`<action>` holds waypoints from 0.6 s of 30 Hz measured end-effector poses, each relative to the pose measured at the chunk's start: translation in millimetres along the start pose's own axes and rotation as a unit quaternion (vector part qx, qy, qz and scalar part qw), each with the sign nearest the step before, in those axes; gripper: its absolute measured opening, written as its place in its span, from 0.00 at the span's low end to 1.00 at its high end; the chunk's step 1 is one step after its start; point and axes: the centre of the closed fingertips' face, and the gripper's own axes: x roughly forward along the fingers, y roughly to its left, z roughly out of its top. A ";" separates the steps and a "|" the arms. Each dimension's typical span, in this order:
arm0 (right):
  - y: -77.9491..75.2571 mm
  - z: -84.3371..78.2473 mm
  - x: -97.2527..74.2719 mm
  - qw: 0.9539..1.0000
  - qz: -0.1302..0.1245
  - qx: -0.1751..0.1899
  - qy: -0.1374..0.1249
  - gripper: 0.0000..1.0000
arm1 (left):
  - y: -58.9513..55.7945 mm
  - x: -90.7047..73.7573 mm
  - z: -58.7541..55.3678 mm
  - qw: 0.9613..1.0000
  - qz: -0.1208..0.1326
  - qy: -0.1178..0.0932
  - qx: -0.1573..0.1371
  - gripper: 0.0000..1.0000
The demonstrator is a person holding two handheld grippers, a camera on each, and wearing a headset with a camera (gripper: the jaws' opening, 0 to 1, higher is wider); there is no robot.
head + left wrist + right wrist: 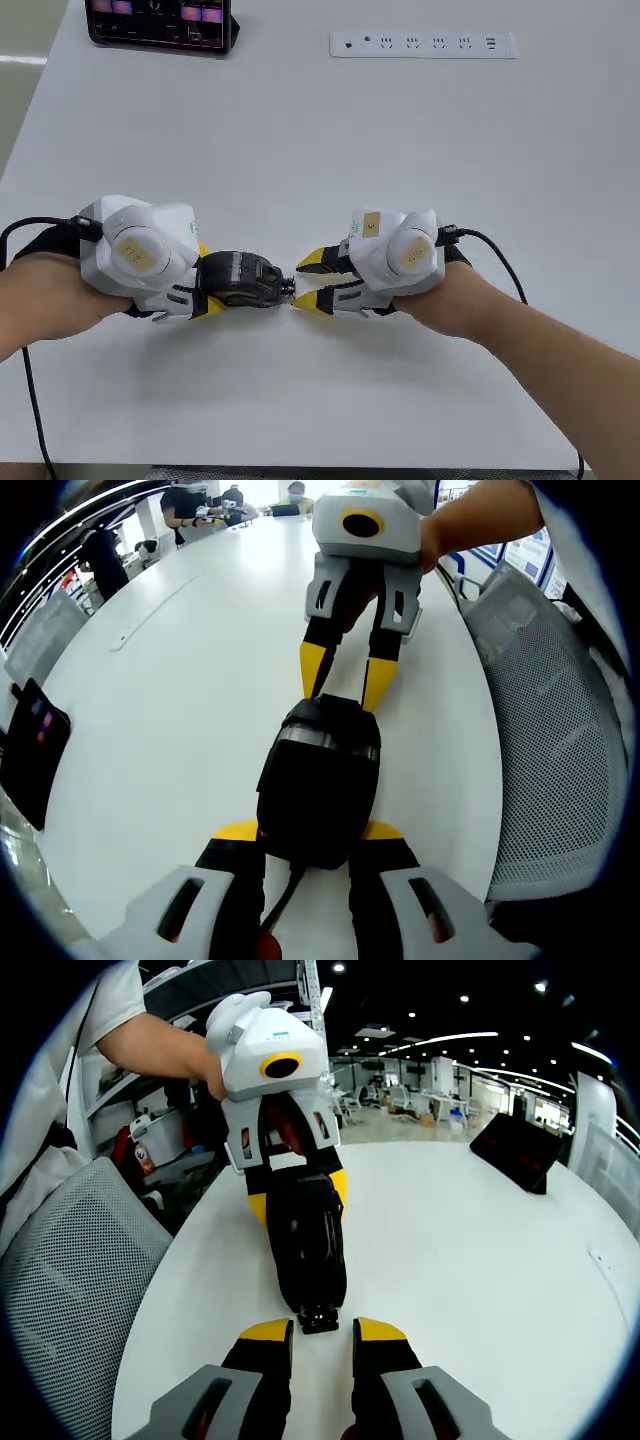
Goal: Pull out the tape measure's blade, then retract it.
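I see the tape measure point(240, 279), a squat black and dark grey case, low by the table's point(300, 130) front edge, left of the middle. Its blade is wound in, with just the hook tab point(318, 1318) poking from the end turned toward the right edge.

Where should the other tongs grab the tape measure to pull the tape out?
Grab the little tab poking out of the end of the tape measure. The left tongs hold the case, and the tab points at the open right tongs. So come straight in from that side, low along the table, one jaw on each side of the tab, then pinch.
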 end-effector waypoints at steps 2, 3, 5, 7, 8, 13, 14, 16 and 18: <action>-0.2 0.1 2.1 1.000 0.002 0.000 -0.001 0.18 | -0.2 0.0 -0.1 1.000 0.000 0.001 0.000 0.27; 0.1 0.0 2.8 1.000 0.002 0.000 -0.001 0.18 | -0.3 0.1 -0.1 1.000 0.000 0.001 0.000 0.27; 0.7 -1.4 4.8 1.000 0.004 -0.003 0.002 0.17 | -0.4 0.2 -0.1 1.000 0.000 0.001 0.000 0.27; 1.1 -2.2 5.3 1.000 0.006 0.001 0.003 0.17 | -0.7 0.1 0.1 1.000 0.000 0.002 0.000 0.27; 1.4 -2.4 5.4 1.000 0.006 0.001 0.003 0.17 | -0.6 0.3 -0.1 1.000 0.000 0.002 0.000 0.27; 0.6 -2.7 6.9 1.000 0.005 0.001 0.002 0.15 | -0.6 0.5 0.0 1.000 0.001 0.002 0.000 0.27; 0.4 -2.2 7.6 1.000 0.005 0.001 0.002 0.15 | -0.5 0.5 0.0 1.000 0.001 0.002 0.001 0.27; 0.9 -1.3 9.1 1.000 0.006 0.001 0.001 0.15 | -0.4 0.6 0.0 1.000 0.001 0.002 0.000 0.27; 1.9 -0.5 10.5 1.000 0.008 -0.002 0.000 0.13 | -0.4 0.6 0.0 1.000 0.001 0.002 0.001 0.27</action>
